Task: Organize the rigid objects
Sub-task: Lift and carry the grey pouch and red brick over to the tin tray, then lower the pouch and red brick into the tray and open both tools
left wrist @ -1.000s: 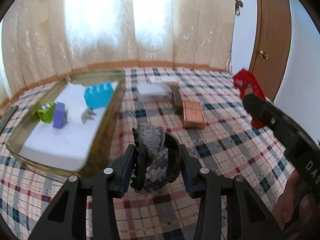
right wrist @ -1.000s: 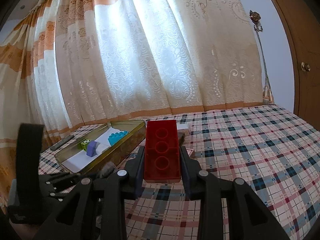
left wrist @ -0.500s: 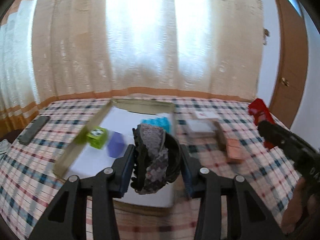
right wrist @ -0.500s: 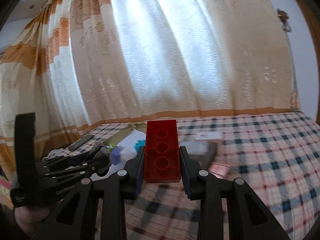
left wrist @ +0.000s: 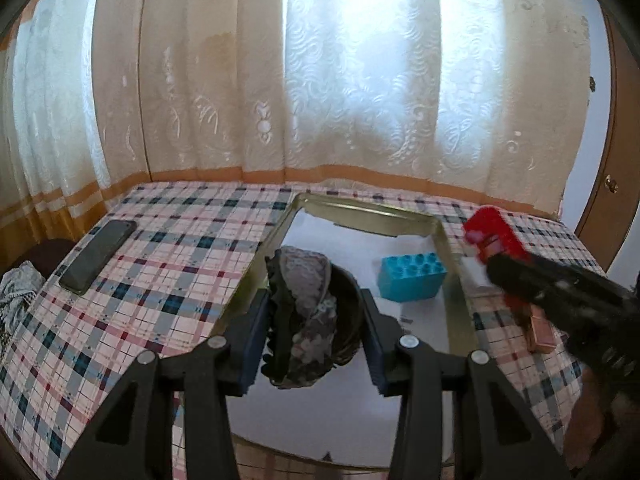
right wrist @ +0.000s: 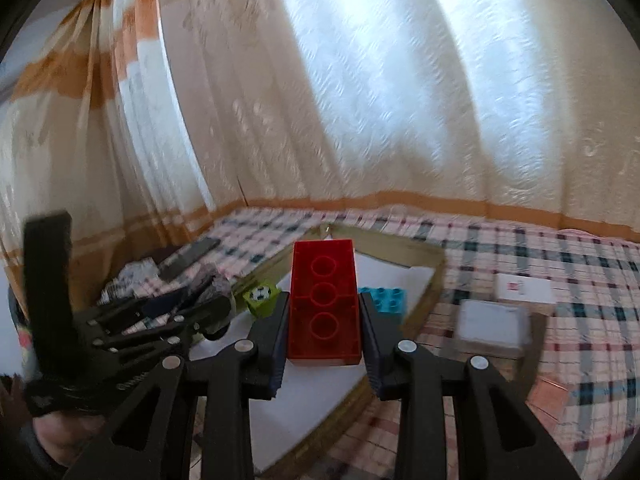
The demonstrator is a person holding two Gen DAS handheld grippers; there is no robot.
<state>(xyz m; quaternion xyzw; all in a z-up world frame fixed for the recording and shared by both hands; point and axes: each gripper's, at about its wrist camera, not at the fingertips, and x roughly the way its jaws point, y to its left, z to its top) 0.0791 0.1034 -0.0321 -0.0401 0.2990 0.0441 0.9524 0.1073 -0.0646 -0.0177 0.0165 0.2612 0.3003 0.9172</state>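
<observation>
Red building block, its hollow underside toward the lens, sits clamped between the pads of my right gripper at lower centre of the right wrist view, held above the near end of a shallow gold-rimmed tin tray lined in white. In that view a blue studded brick lies inside the tray just right of the red block, and a lime-green cube bearing a football print sits in the tray to its left. My left gripper, seen at lower centre of the left wrist view, is clenched on a dark hair claw clip wrapped in patterned lace, poised over the tray's white floor. The same blue brick appears right of the clip in that view, while the right gripper and its red block enter from the frame's right edge, blurred. A black phone lies at left on the plaid tablecloth. White flat boxes and a copper-coloured box rest on the cloth at right of the right wrist view, outside the tray. Cream curtains fill the upper frames.
</observation>
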